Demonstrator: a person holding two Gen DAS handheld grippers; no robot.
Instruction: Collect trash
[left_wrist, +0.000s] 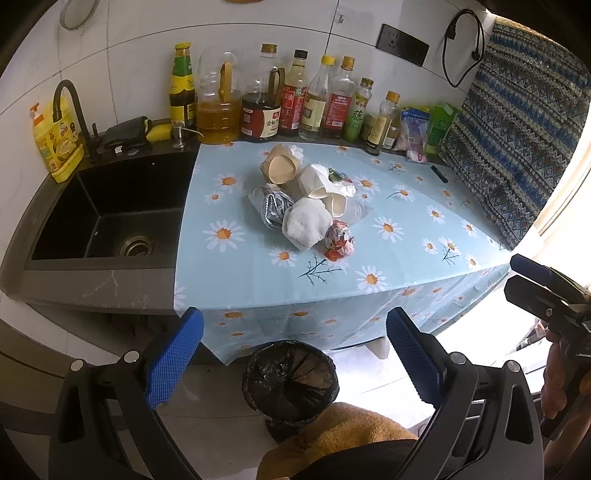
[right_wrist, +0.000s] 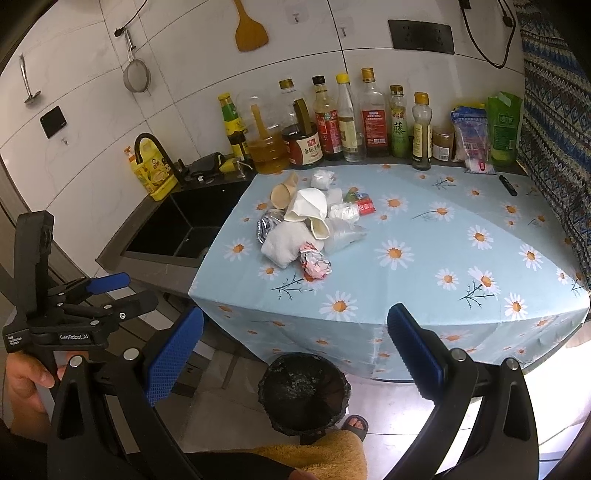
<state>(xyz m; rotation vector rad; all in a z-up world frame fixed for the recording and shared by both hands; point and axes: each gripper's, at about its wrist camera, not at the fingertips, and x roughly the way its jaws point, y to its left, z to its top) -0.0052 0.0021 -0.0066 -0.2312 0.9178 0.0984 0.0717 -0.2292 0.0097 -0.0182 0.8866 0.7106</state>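
A pile of trash (left_wrist: 306, 199) lies on the daisy tablecloth (left_wrist: 406, 254): paper cups (left_wrist: 279, 168), a white wad (left_wrist: 306, 227), a silver wrapper (left_wrist: 271, 210) and a crumpled red-white wrapper (left_wrist: 338, 240). The pile also shows in the right wrist view (right_wrist: 306, 229). A bin with a black liner (left_wrist: 290, 384) stands on the floor below the counter edge, also in the right wrist view (right_wrist: 304, 393). My left gripper (left_wrist: 295, 354) is open and empty above the bin. My right gripper (right_wrist: 295, 350) is open and empty, held off the counter.
A black sink (left_wrist: 110, 218) with a faucet (left_wrist: 68, 99) lies left of the cloth. Bottles (left_wrist: 295, 99) and packets (left_wrist: 417, 133) line the back wall. A patterned cloth (left_wrist: 517, 140) covers something at the right. A black pen (left_wrist: 439, 173) lies near it.
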